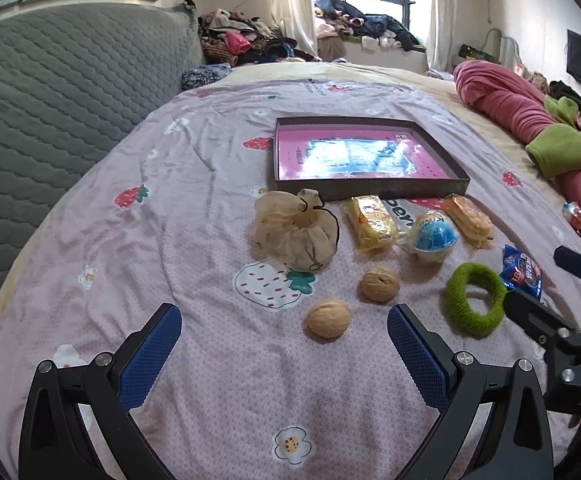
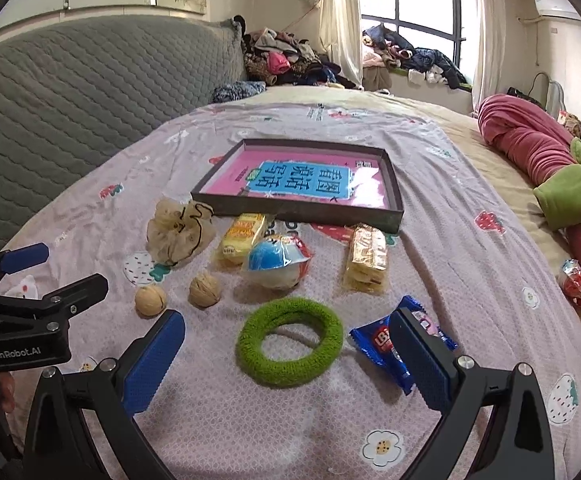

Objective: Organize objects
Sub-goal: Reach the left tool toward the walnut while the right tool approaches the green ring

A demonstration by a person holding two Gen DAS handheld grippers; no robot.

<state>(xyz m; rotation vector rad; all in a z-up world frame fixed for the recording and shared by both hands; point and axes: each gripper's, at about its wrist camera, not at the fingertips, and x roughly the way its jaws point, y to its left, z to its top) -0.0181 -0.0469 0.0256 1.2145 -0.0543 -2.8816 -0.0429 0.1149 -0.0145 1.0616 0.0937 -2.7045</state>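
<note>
Both tongs, left (image 1: 284,332) and right (image 2: 286,340), are held spread and empty above the bed (image 2: 470,216). Nearest, two walnuts (image 1: 327,317) lie left of a green ring (image 2: 289,341). Farther off, wrapped snacks (image 2: 364,258) are lined before a tray (image 2: 397,204).

On the bed: two walnuts (image 1: 327,317) (image 1: 380,284); two biscuit packets (image 1: 372,222) (image 1: 468,220); one mesh pouch (image 1: 296,232); one blue-and-white capsule toy (image 1: 432,238); one green hair tie (image 1: 475,299); one blue snack packet (image 1: 522,271); one shallow box (image 1: 364,190).
</note>
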